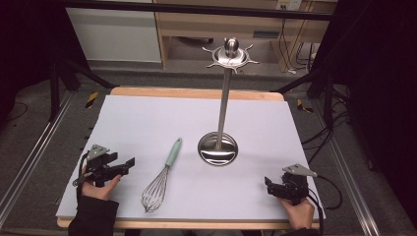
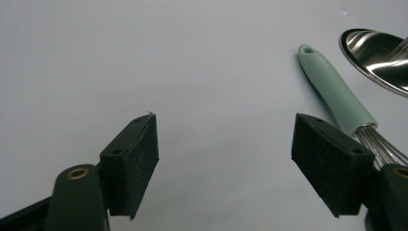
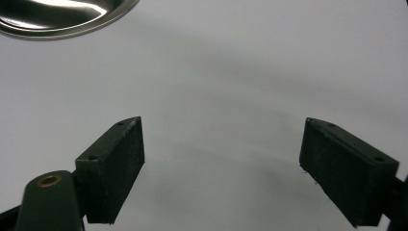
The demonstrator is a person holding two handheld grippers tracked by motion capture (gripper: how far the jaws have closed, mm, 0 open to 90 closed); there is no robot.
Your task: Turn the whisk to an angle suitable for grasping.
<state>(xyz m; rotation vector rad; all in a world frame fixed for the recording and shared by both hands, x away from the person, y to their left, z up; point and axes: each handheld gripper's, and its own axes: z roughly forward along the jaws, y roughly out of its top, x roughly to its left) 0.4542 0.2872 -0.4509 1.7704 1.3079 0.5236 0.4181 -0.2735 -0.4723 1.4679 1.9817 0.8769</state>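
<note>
A wire whisk point(image 1: 162, 179) with a mint-green handle lies on the pale mat, handle pointing away from me. To its right stands a steel utensil stand point(image 1: 219, 147) with a round base, a tall pole and a hooked crown on top. My left gripper point(image 1: 129, 162) rests at the mat's left, open and empty, aimed toward the whisk. In the left gripper view the whisk handle point(image 2: 337, 94) lies just beyond the right jaw, beside the stand's base point(image 2: 377, 55). My right gripper point(image 1: 268, 184) sits near the front right, open and empty; the stand's base point(image 3: 62, 19) shows ahead of it.
The mat point(image 1: 147, 123) covers a wooden table point(image 1: 196, 92). Black frame legs and cables flank the table on both sides. A wooden shelf unit point(image 1: 221, 24) stands beyond the far edge.
</note>
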